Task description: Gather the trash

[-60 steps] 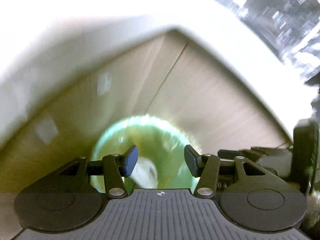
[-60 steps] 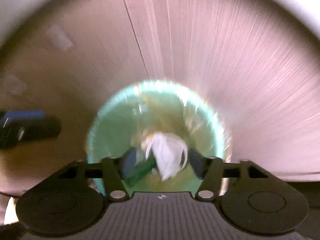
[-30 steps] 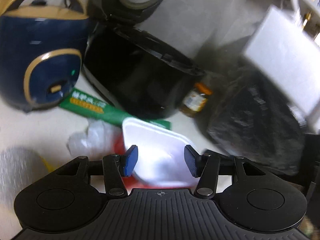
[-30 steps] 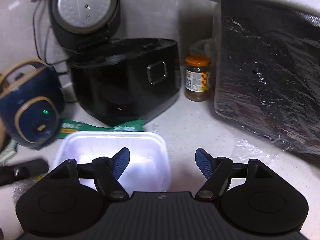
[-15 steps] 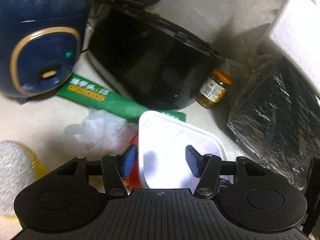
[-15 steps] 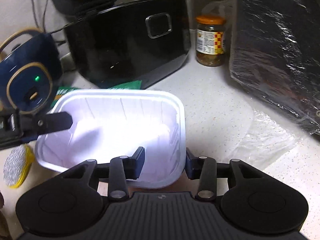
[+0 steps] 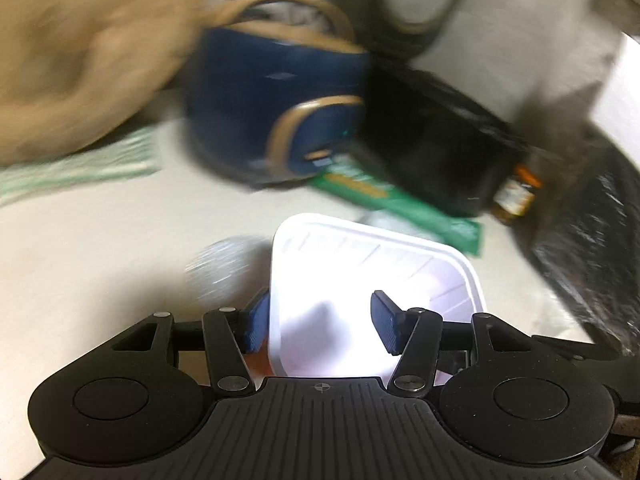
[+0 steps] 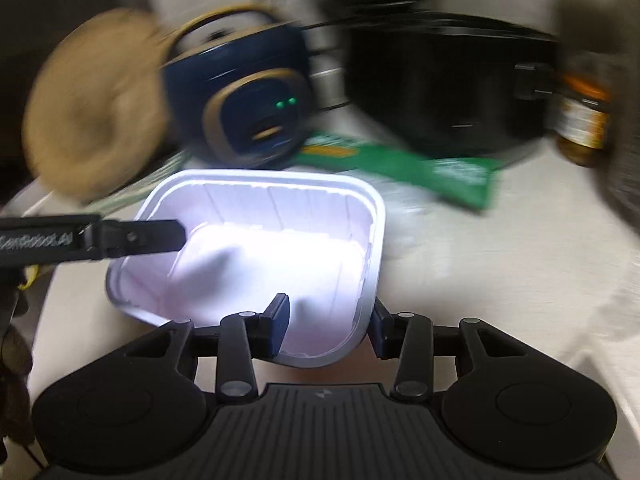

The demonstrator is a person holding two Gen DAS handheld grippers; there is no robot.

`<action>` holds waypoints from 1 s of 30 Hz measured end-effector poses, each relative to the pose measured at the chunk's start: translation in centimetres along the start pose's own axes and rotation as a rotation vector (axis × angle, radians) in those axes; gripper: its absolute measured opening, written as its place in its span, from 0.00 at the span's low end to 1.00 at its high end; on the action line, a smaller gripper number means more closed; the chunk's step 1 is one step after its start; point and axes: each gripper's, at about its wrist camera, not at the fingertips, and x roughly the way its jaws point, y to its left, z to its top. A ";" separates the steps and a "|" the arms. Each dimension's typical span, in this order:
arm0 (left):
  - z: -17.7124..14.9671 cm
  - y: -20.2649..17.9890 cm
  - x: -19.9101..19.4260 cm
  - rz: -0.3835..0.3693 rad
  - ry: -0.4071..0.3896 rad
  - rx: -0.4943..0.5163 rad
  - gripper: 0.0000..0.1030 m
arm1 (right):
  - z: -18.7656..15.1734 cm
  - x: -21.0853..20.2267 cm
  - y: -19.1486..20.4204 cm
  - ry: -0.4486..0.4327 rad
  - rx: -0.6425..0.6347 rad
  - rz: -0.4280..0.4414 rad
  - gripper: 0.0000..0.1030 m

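While both views are smeared by motion blur, the white rectangular plastic tray shows plainly in each, sitting over the pale speckled countertop in the near middle of the scene. The right gripper straddles the tray's near right corner: one blue-padded finger sits inside the tray, the other outside its wall, and the jaws, which have just been closing, stand narrowed around that wall. Whether the pads actually press on the plastic cannot be told.

The left gripper straddles the tray's left wall in its own view, with its left pad outside and its right pad over the tray's interior; the jaws stand apart, wider than the wall between them. From the right wrist view, one black finger of that tool reaches in from the left to the tray's left rim.

Beyond the tray, a long green snack wrapper lies flat on the counter. Farther back stand a navy blue rice cooker with gold trim on the left and a black cooker with its lid raised to its right. At the far right is a glass jar with an orange lid. A blurred tan round object is at the far left.
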 end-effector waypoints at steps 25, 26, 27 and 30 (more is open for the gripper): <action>-4.5 9.3 -2.7 0.143 -0.011 -0.121 0.18 | 4.2 2.1 4.3 -0.021 -0.179 0.016 0.68; -4.6 10.0 -3.2 0.165 -0.019 -0.134 0.18 | 4.8 2.6 4.5 -0.011 -0.188 0.030 0.68; -4.6 10.7 -3.6 0.190 -0.029 -0.149 0.18 | 5.2 3.1 4.8 -0.003 -0.186 0.041 0.68; -4.8 13.0 -5.0 0.241 -0.064 -0.216 0.18 | 6.6 5.4 5.0 0.038 -0.149 0.085 0.68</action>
